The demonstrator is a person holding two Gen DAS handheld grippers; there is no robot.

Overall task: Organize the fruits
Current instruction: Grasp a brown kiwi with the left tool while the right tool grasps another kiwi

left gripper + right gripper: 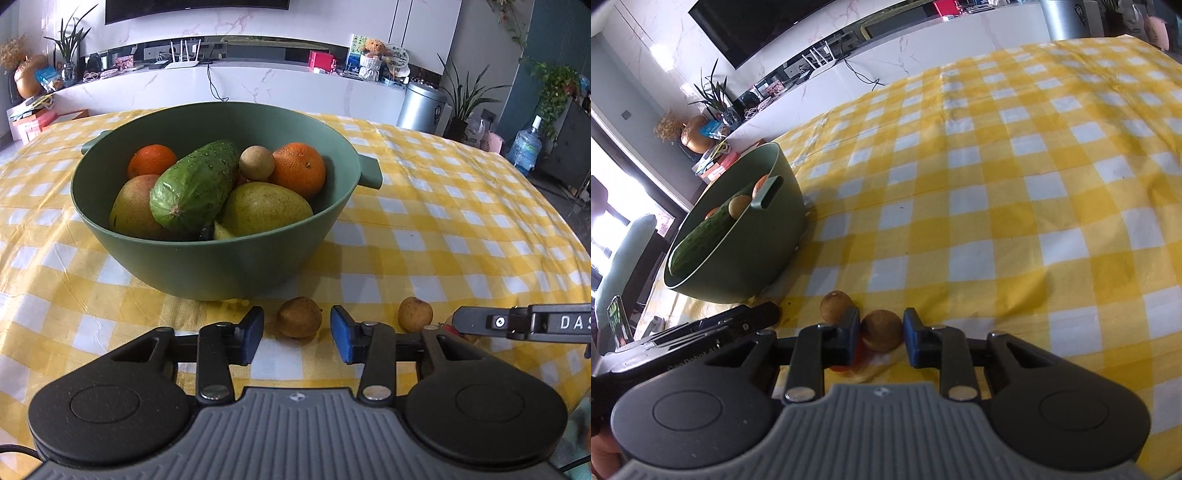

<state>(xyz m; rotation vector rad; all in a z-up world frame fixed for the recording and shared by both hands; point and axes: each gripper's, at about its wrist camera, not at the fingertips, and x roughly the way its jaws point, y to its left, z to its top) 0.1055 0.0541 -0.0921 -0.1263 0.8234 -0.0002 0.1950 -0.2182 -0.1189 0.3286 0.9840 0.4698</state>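
Blue-padded left tongs (297,334) spread around a brown fruit (299,317) on the desk (461,229), pads not touching, right tongs (881,334) pinching another brown fruit (881,329).

In the left wrist view the bowl (207,258) wall hides the lower parts of both pears (258,206) and the cucumber (195,184) tip. A pale green piece (222,232) wedged at the near rim is mostly covered; what it is cannot be told. The right tool (524,323) is cut off by the right edge, and something red (448,323) behind its tip is nearly all hidden. In the right wrist view a red thing (858,356) lies under the small brown fruit (881,329), largely covered by a finger (849,336). The left tool (701,332) runs off the left edge. The far tablecloth (1108,92) is blurred.
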